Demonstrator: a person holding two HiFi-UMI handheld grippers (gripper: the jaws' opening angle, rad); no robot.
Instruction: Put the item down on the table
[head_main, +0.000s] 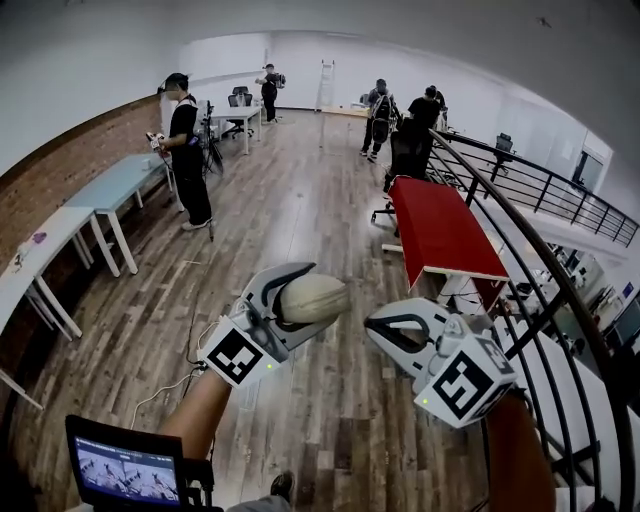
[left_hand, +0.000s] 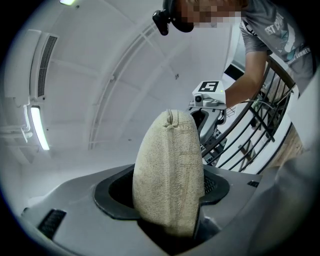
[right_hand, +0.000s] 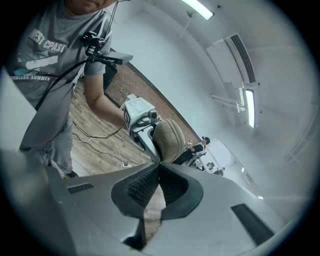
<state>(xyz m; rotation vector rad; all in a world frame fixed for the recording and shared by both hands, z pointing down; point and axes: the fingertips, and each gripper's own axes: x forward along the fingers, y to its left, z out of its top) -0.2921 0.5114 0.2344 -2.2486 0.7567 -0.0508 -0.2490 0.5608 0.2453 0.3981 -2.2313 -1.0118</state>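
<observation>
The left gripper is clamping a beige scrub pad in wide-spread jaws; the right gripper is riding shut, empty. Both are hanging over wood floor — let go short of the red table, the pad lands there.

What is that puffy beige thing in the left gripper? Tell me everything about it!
The sponge is a beige, oval, puffy pad of woven-looking fibre, with a stitched seam and a knot at its tip. It sits between the jaws of the left gripper, which press its flat sides, up in the air.
</observation>
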